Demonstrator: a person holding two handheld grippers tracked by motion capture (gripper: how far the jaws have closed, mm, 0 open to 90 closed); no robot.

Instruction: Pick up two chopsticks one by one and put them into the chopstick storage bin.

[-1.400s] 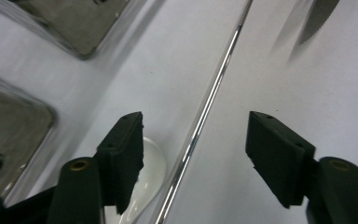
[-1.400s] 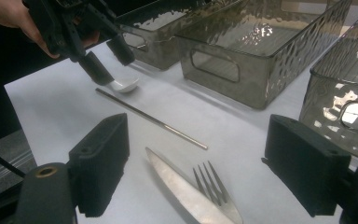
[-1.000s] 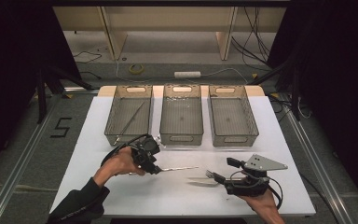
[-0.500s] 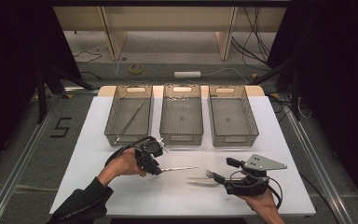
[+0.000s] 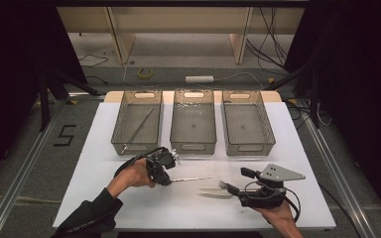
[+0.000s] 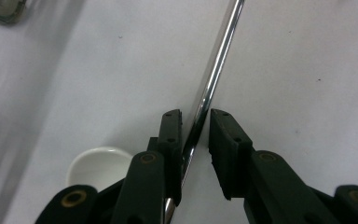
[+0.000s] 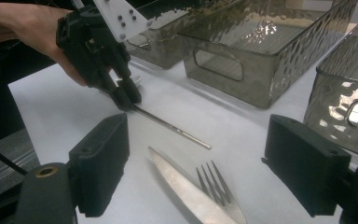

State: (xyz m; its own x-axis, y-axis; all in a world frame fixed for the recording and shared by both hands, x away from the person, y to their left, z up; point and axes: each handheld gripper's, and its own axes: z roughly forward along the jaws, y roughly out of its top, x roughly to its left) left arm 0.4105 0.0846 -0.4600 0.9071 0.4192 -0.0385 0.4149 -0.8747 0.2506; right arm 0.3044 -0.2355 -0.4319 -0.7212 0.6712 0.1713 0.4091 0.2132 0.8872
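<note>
A white table (image 5: 297,148) carries three clear bins (image 5: 193,129) in a row along its far side. A fork (image 5: 218,190) lies at near right, and a small white dish (image 6: 98,165) at near left.

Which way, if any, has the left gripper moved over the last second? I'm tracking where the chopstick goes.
Yes. The left gripper, shut on the metal chopstick, has moved slightly toward the left bin, lifting away from the table's near edge.

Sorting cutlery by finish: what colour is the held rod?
Shiny silver rod, clearest in the left gripper view.

White table (image 5: 297,148) standing on grey floor (image 5: 20,148), wooden shelving (image 5: 178,20) lining the back, cables (image 5: 273,29) trailing, dark curtains (image 5: 357,74) flanking.
</note>
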